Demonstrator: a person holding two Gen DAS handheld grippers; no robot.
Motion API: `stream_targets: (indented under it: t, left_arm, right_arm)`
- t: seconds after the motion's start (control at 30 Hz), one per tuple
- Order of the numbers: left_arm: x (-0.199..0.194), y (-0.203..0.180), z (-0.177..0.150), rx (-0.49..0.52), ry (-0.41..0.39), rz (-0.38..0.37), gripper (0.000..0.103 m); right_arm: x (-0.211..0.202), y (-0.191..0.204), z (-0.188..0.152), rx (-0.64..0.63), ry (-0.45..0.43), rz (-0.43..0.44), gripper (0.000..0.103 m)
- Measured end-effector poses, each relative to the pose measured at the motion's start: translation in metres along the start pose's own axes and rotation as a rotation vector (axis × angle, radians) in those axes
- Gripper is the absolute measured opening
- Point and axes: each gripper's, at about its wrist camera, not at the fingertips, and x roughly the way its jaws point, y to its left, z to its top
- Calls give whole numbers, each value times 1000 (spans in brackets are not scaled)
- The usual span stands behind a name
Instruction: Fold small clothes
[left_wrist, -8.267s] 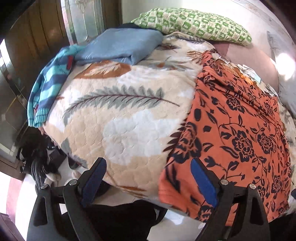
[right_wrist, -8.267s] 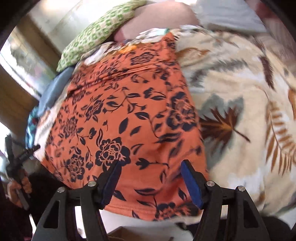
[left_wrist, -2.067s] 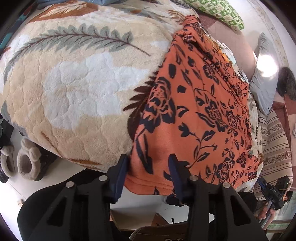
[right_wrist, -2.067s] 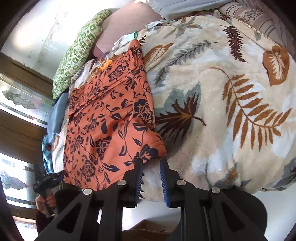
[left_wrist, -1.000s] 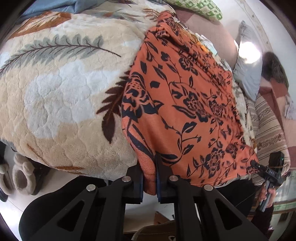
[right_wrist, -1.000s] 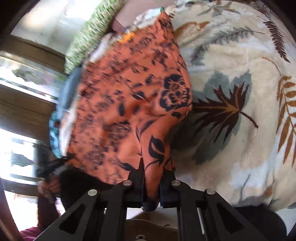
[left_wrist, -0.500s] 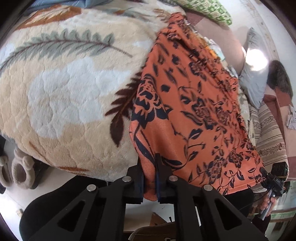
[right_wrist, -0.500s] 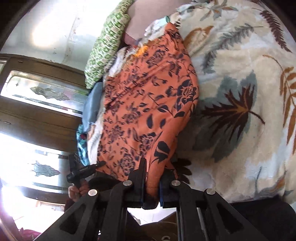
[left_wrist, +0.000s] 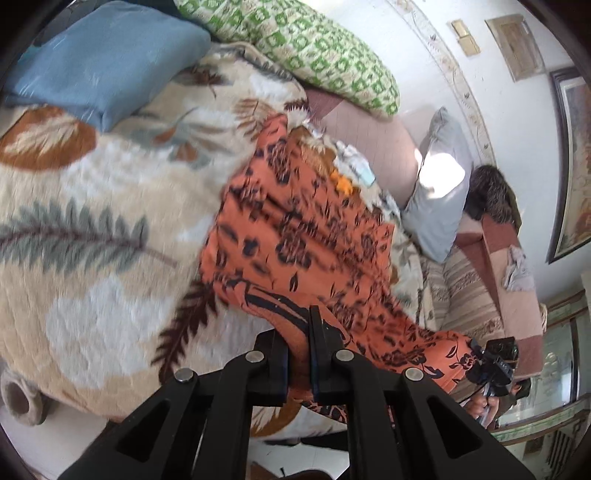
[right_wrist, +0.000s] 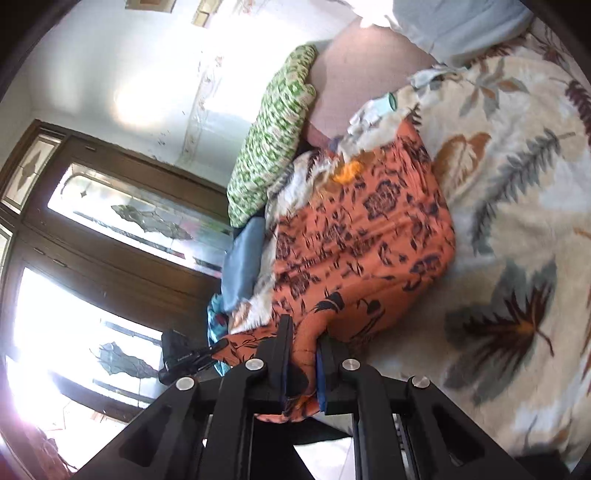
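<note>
Left gripper (left_wrist: 300, 350): jaws closed tight on one near corner of the orange cloth garment with dark floral print (left_wrist: 303, 236). Right gripper (right_wrist: 302, 363): likewise clamped on the other near corner. The garment's near hem is raised off the cream leaf-patterned plush blanket (left_wrist: 96, 229) at the bed's near edge; its far part lies on the blanket, creased, and blurred in both views.

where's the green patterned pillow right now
In the left wrist view, the green patterned pillow lies at the bed's far end, between the folded blue cloth and grey pillow.
</note>
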Motion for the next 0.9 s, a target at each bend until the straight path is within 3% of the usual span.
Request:
stream_targets:
  t: [0.27, 0.53, 0.63, 0.7, 0.77, 0.9]
  left_arm:
    - [29, -15, 115, -67, -45, 2, 9]
    - [122, -25, 225, -76, -4, 80, 9]
    - [171, 0, 244, -132, 56, 187, 9]
    - [196, 20, 245, -183, 94, 217, 9]
    - [206, 37, 242, -238, 90, 198, 11]
    - [183, 39, 238, -270, -14, 96, 11]
  right_arm:
    - [35, -11, 99, 78, -82, -6, 11]
    - [102, -81, 217, 227, -162, -91, 11]
    - [140, -137, 246, 380, -132, -91, 15]
    - [160, -171, 254, 465, -121, -84, 16]
    - [173, -197, 258, 506, -115, -105, 16]
    - [170, -219, 252, 542, -189, -37, 16]
